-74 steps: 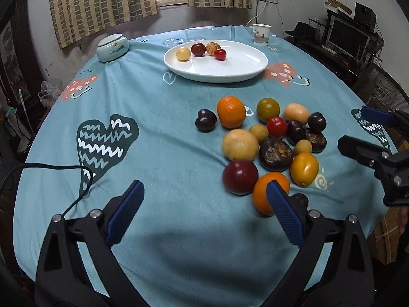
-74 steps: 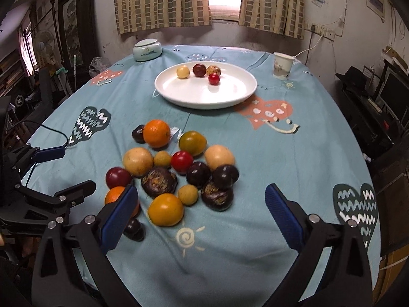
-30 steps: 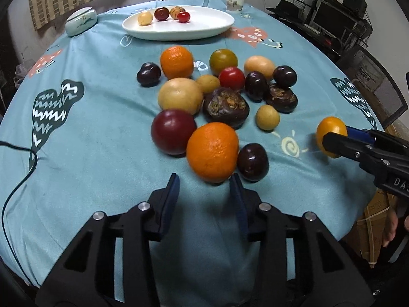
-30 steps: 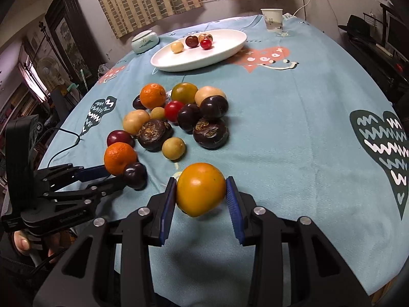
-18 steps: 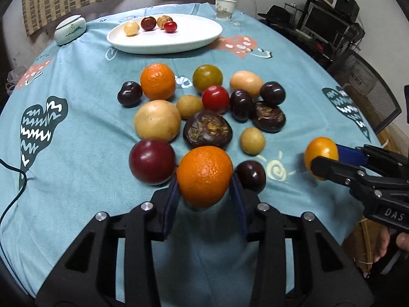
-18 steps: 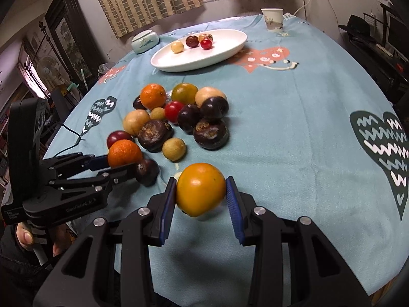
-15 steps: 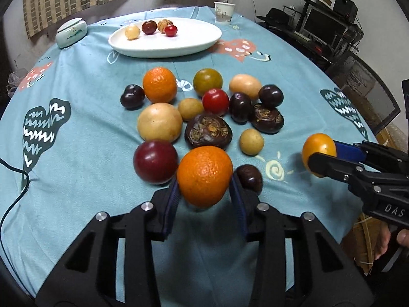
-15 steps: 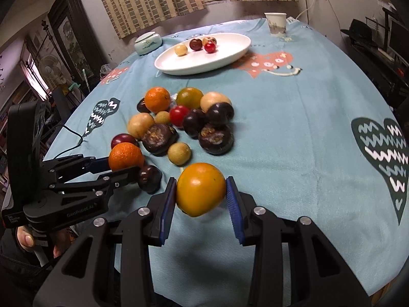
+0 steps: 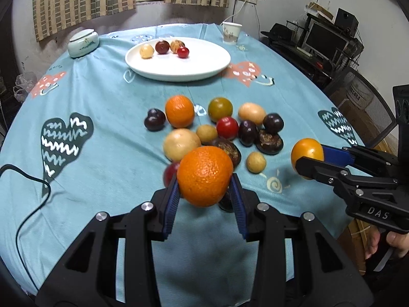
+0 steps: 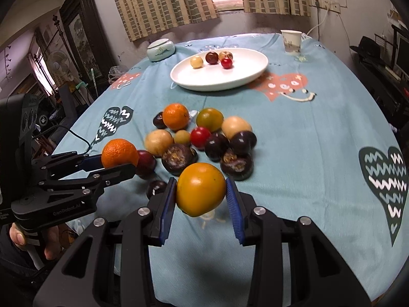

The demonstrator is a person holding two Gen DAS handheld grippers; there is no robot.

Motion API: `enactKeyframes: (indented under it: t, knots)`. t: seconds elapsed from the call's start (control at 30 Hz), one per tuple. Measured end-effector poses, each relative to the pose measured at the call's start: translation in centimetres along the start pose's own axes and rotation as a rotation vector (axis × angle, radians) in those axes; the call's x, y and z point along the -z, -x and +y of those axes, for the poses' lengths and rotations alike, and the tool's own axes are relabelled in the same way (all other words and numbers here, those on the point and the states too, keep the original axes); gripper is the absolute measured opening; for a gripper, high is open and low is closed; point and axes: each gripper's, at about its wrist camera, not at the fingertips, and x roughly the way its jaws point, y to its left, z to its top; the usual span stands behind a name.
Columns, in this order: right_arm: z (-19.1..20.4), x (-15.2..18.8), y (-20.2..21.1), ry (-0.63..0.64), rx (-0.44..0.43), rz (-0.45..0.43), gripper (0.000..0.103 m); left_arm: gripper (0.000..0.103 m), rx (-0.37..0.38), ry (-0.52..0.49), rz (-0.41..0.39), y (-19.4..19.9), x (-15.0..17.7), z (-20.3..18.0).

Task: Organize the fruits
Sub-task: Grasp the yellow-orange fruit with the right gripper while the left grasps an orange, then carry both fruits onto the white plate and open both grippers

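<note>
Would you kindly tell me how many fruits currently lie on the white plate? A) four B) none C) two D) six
A: the white plate holds four small fruits near its far edge, a pale yellow one, a dark red one, a speckled tan one and a bright red one.

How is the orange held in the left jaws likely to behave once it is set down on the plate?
The orange is round, so it would probably roll on the shallow white plate. Its dimpled rind likely grips the pads well. It looks firm, not fragile.
</note>
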Motion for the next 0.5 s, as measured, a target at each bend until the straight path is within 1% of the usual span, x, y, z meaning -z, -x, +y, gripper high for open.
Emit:
enactKeyframes:
  t: [0.23,0.37,0.43,0.5]
  knots:
    - [0.8,-2.4,-0.2,0.036,-0.001,-0.026,0.039,0.039,-0.008,0.005,-0.016,0.3,-2.7,1.3]
    - [0.8,-4.8,-1.1,0.057,-0.009,-0.028,0.039,0.039,-0.026,0.000,-0.032,-0.1,-5.7,2.3]
    - [0.6,-6.7,-2.0,0.062,-0.021,-0.022,0.039,0.039,-0.033,-0.007,-0.037,-0.4,-7.5,2.6]
    - [0.4,-8.8,-2.9,0.069,-0.026,-0.021,0.039,0.039,-0.054,-0.019,-0.037,-1.2,-9.9,3.0]
